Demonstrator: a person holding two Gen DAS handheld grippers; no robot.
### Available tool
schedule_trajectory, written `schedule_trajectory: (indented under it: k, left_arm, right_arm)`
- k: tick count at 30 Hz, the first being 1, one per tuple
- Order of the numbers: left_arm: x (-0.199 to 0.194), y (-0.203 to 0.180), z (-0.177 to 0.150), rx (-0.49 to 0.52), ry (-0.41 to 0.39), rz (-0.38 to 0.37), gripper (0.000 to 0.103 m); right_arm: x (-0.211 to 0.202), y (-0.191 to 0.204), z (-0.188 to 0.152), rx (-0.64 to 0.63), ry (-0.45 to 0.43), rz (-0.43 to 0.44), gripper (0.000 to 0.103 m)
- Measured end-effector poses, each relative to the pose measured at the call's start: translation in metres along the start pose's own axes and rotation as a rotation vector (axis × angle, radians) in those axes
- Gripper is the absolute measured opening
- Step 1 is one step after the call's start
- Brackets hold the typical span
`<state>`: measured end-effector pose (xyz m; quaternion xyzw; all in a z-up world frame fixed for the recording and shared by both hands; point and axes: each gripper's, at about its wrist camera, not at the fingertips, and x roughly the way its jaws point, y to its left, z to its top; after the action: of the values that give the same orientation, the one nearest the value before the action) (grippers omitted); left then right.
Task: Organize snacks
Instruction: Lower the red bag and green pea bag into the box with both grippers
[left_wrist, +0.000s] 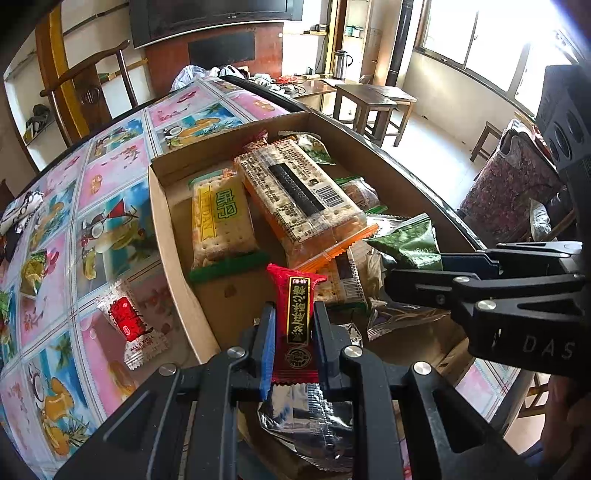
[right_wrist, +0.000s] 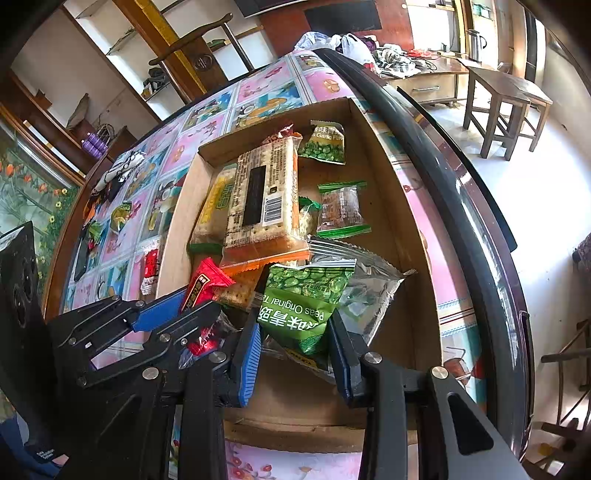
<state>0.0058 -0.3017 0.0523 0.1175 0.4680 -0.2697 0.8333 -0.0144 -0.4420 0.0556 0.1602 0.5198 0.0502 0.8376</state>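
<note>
A shallow cardboard box (left_wrist: 173, 254) on the table holds several snack packs, among them a large cracker pack (left_wrist: 295, 192) and a yellow cracker pack (left_wrist: 219, 221). My left gripper (left_wrist: 293, 317) is shut on a red candy bar (left_wrist: 297, 325) and holds it over the box's near end; it also shows in the right wrist view (right_wrist: 201, 291). My right gripper (right_wrist: 295, 332) is shut on a green peas packet (right_wrist: 303, 306), held over the box; this gripper enters the left wrist view from the right (left_wrist: 413, 273). A silver foil packet (right_wrist: 369, 291) lies beside it.
A red-and-white candy (left_wrist: 127, 321) lies on the patterned tablecloth (left_wrist: 55, 258) left of the box. A wooden chair (left_wrist: 88, 85) stands behind the table. Wooden stools (right_wrist: 506, 107) and the table's dark rim (right_wrist: 461, 177) are to the right.
</note>
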Motion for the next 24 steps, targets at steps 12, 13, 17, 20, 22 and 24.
schedule_trajectory:
  k: [12, 13, 17, 20, 22, 24]
  left_arm:
    - [0.0009, -0.0031, -0.0009, 0.018, -0.005, 0.015, 0.018]
    - [0.0010, -0.0031, -0.0009, 0.018, -0.004, 0.015, 0.018]
    - [0.0012, -0.0035, -0.0015, 0.018, -0.003, 0.016, 0.018]
    - [0.0031, -0.0030, -0.0017, 0.015, -0.002, 0.019, 0.019]
    - [0.0047, -0.0022, -0.0012, 0.013, -0.001, 0.021, 0.019]
    - [0.0055, -0.0014, -0.0011, 0.011, -0.001, 0.022, 0.019]
  right_arm:
    - [0.0005, 0.0002, 0.0022, -0.003, -0.001, -0.002, 0.038]
    - [0.0006, 0.0003, 0.0024, -0.004, -0.001, -0.002, 0.038]
    - [0.0017, 0.0005, 0.0046, -0.009, -0.001, -0.004, 0.038]
    - [0.0030, 0.0010, 0.0067, -0.015, -0.003, -0.005, 0.038]
    - [0.0042, 0.0015, 0.0077, -0.018, -0.004, -0.005, 0.038]
    - [0.0053, 0.0023, 0.0092, -0.024, -0.007, -0.009, 0.038]
